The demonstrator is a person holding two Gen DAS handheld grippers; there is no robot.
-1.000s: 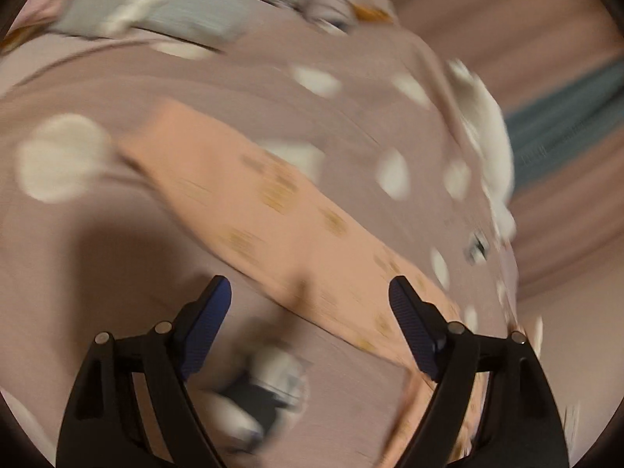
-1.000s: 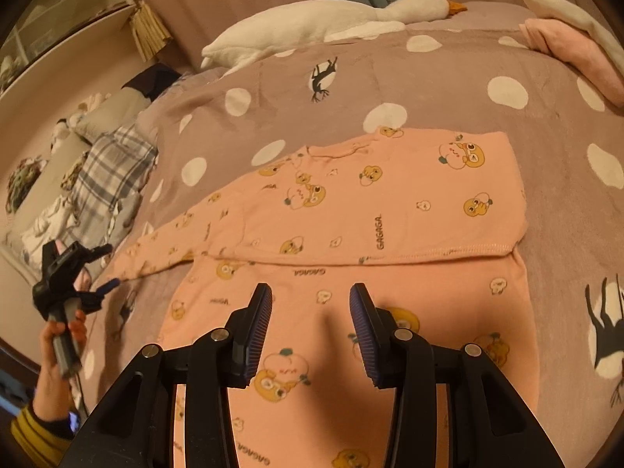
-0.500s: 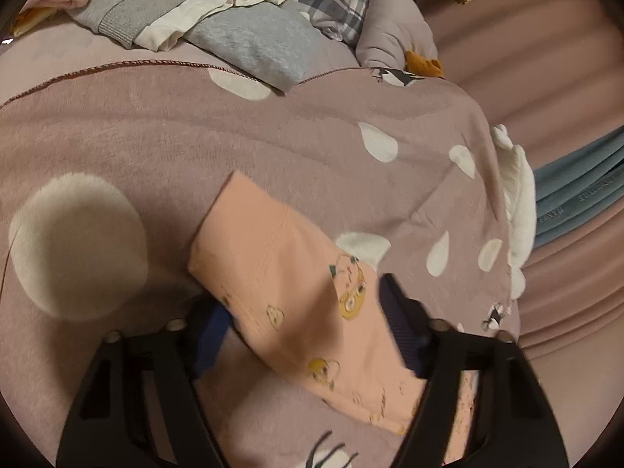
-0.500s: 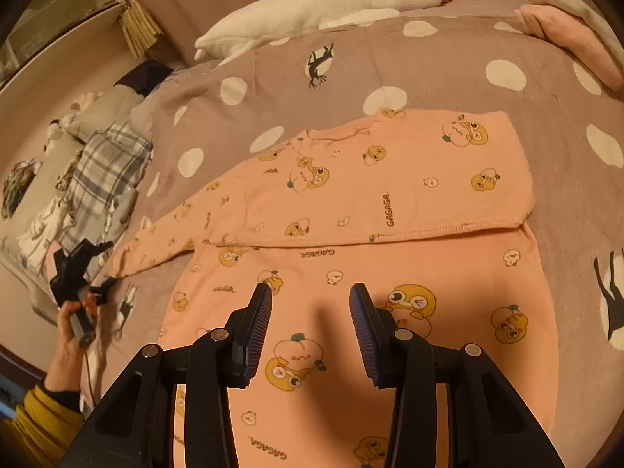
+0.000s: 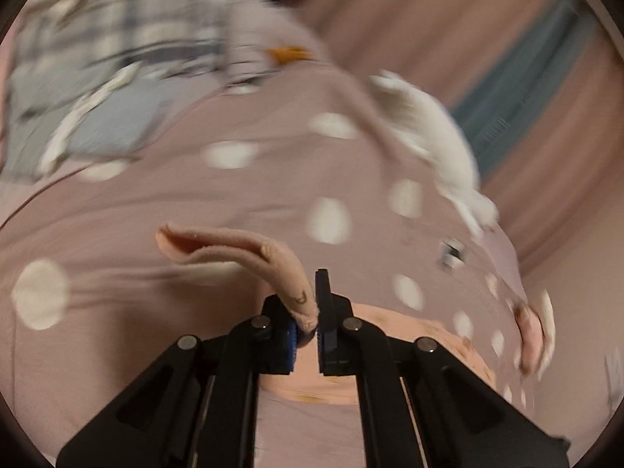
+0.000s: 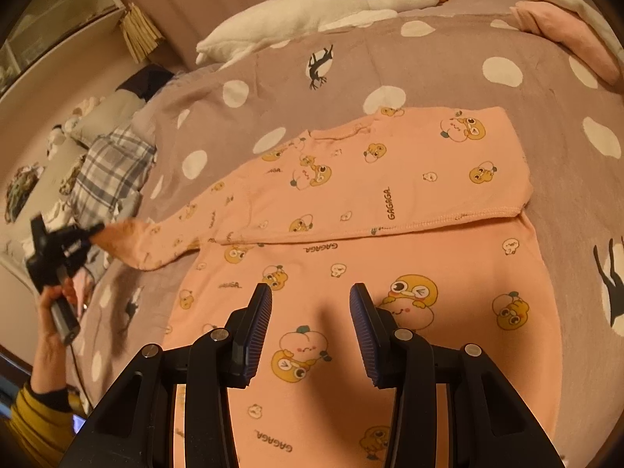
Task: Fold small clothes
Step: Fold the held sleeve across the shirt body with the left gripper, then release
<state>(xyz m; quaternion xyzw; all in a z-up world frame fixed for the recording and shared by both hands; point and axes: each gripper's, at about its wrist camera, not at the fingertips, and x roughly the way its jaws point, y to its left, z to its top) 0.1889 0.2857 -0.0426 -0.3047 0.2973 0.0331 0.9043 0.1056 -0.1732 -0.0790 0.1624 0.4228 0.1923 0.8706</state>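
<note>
A peach child's top (image 6: 374,202) printed with cartoon figures lies flat on the bed, one side folded over its body. Its long sleeve (image 6: 156,241) stretches out to the left. My left gripper (image 5: 308,312) is shut on the sleeve's cuff (image 5: 241,249), which curls up and forward out of the jaws, lifted off the blanket. In the right wrist view that left gripper (image 6: 93,230) shows at the far left, held by a hand in a yellow sleeve. My right gripper (image 6: 310,304) hovers over the top's lower body, jaws apart with nothing between them.
The bed is covered by a mauve blanket (image 6: 448,62) with white dots. A white goose plush (image 6: 312,7) lies along the far edge. Pink and white pillows (image 6: 561,19) sit at the far right. A heap of plaid and grey clothes (image 6: 109,171) lies at the left.
My left gripper closed on the sleeve's cuff and lifted it off the blanket. The right gripper stayed in place over the top's body.
</note>
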